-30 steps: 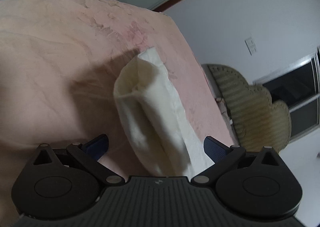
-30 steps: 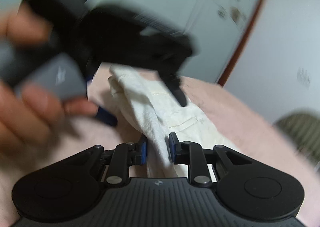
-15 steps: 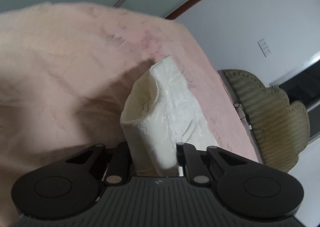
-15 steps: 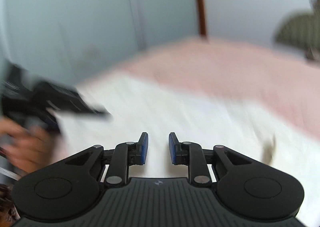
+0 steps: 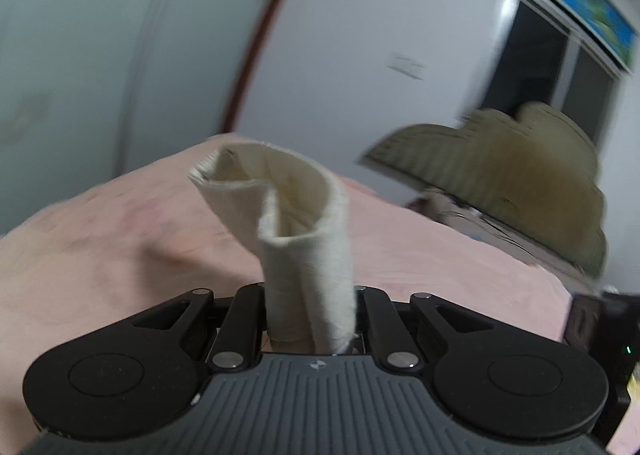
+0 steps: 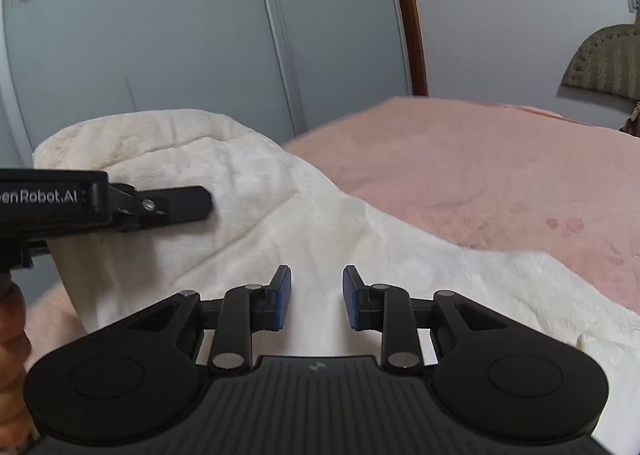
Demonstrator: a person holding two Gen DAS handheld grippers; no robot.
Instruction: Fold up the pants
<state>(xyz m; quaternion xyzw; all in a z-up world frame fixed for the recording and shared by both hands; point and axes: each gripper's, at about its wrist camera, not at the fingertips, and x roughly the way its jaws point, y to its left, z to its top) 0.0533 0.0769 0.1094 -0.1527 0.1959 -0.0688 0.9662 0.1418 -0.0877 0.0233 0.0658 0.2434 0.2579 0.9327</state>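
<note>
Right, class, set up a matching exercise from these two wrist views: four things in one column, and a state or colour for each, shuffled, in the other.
Things:
1. left claw
2. right claw
3. bedspread
4. headboard

States or colours:
A. olive green, ribbed
B. pink
C. open, nothing between its pads
D. shut on the cream pants

Pairs: 1-D, 2-C, 3-B, 4-A

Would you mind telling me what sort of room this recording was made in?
Most likely a bedroom: a bed with a pink cover, a padded headboard at its far end, and what look like sliding wardrobe doors along the wall.
</note>
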